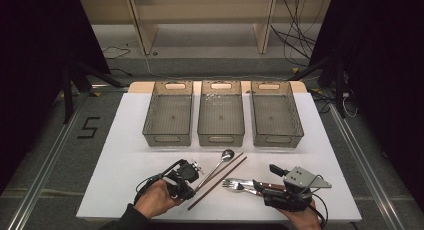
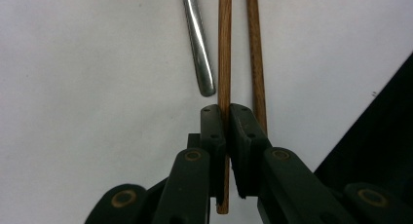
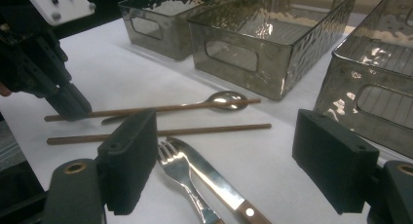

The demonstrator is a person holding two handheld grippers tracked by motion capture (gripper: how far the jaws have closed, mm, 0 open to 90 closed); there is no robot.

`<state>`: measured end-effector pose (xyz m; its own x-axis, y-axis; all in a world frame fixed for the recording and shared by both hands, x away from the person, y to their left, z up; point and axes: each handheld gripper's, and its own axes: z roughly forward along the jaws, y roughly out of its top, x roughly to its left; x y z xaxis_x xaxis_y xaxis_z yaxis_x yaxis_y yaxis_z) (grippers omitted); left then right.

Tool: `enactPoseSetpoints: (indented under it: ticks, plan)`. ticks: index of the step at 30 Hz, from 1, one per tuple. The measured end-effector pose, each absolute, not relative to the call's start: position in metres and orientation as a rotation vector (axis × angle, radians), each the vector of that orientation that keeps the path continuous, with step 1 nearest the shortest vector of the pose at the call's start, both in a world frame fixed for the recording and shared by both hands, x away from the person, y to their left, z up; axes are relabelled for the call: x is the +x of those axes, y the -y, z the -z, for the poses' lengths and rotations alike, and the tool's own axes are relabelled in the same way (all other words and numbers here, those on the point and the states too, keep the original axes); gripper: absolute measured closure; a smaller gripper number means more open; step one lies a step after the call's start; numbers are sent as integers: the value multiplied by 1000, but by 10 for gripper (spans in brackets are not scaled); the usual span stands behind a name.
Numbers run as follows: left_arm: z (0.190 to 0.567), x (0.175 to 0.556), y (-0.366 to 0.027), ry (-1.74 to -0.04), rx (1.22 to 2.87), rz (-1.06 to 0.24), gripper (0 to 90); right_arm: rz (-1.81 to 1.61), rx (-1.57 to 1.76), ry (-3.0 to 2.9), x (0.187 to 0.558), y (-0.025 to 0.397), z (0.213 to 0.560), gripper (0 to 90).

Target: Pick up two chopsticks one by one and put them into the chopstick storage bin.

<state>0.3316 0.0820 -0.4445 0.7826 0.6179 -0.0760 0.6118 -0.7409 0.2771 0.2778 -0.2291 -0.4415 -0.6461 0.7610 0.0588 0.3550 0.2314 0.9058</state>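
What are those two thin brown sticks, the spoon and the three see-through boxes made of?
The two thin brown chopsticks look like wood: matte, with lengthwise grain; the left gripper is closed on one. The shiny silver spoon seems polished metal, since it mirrors the light. The three smoky translucent rectangular bins are probably moulded plastic, with a rippled glossy surface and cut-out handles, though glass cannot be ruled out.

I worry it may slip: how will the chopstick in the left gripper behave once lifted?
The chopstick looks like thin stiff wood, so probably light and unbending. The left gripper clamps it near one end, so the long free part may droop or pivot. Its slim rounded shaft could roll if dropped on the table.
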Motion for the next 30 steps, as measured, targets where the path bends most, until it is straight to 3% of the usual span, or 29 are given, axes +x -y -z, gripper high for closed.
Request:
enactPoseSetpoints:
  ticks: [14,30]
  plan:
    - [413,339,-104,-952,2503,-119,845,-1398,1029,-2107,277,230,441,253]
    - [387,378,-144,-1074,2332,-200,845,-1401,1035,-2106,278,230,441,253]
